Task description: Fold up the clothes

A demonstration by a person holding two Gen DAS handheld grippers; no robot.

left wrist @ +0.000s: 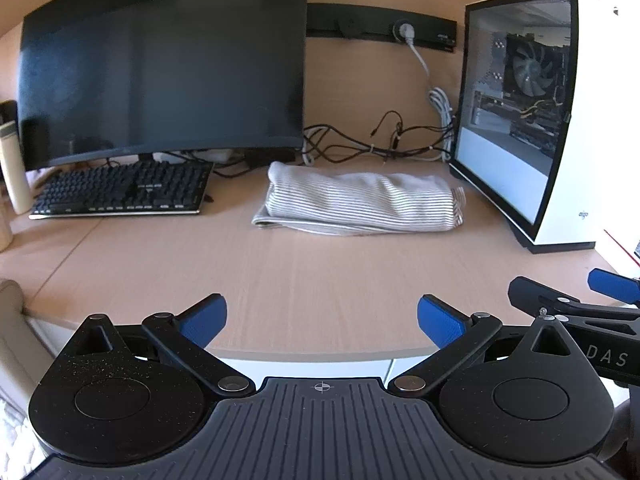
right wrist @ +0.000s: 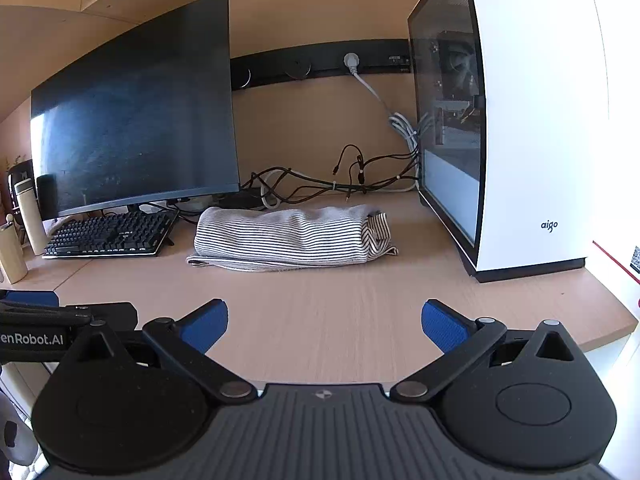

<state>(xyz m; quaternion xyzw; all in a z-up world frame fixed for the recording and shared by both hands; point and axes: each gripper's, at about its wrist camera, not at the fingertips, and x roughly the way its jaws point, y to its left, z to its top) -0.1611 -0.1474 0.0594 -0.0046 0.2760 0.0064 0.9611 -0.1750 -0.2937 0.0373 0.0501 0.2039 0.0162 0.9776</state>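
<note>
1. Already the striped garment (left wrist: 360, 204) lies as a compact folded bundle at the back of the desk (left wrist: 304, 280), between the keyboard (left wrist: 124, 192) and the white computer case (left wrist: 560, 120), with the cable tangle (left wrist: 380, 144) just behind it. I judge it sits there to keep the front of the desk free as working space.

2. One end of the bundle, the end toward the computer case, shows loose striped edges (right wrist: 378, 232) that are not tucked flat, so I read the folding as mostly done but not perfectly neat.

3. My left gripper (left wrist: 322, 320) hangs over the near edge of the desk, well apart from the cloth, its blue pads (left wrist: 204, 322) spread wide and holding nothing.

4. My right gripper (right wrist: 324, 322) hangs just beside it, likewise released, pads apart, nothing between them. Each gripper shows at the edge of the other's view, so the two sit close together.

5. Both point straight at the bundle, which I take as either a finished fold or readiness to reach in for one more tidy.

6. The monitor (left wrist: 160, 60) stands behind the keyboard, clear of the cloth.
</note>
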